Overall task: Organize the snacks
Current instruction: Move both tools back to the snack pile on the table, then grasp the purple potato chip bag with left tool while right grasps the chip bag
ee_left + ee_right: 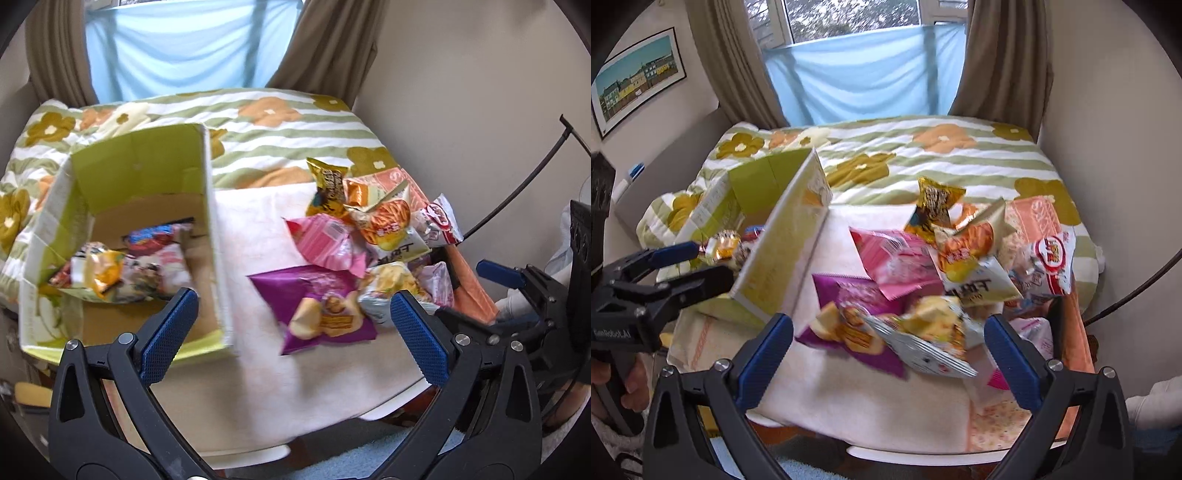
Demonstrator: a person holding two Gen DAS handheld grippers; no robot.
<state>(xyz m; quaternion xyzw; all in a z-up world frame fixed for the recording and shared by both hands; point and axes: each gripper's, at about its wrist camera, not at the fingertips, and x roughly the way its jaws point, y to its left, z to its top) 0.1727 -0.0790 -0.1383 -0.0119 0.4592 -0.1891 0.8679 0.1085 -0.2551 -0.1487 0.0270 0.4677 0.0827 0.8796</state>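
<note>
A green cardboard box (140, 173) stands open on the left of the cloth-covered table (258, 376), with several snack packets (110, 273) inside. A heap of snacks lies to its right: a purple bag (317, 306), a pink bag (325, 240), a yellow-black bag (328, 184) and an orange chip bag (388, 221). My left gripper (293, 299) is open and empty above the purple bag and the box's near corner. My right gripper (888, 319) is open and empty above a silver-yellow packet (923, 332) and the purple bag (849, 302). The left gripper (716, 258) also shows beside the box (783, 251).
A bed with a green-striped floral quilt (277, 125) runs behind the table up to the curtained window. A white-and-red packet (1052, 258) lies at the heap's right edge. A black cable (517, 192) arcs along the right wall. The table's front edge (923, 448) is close below the grippers.
</note>
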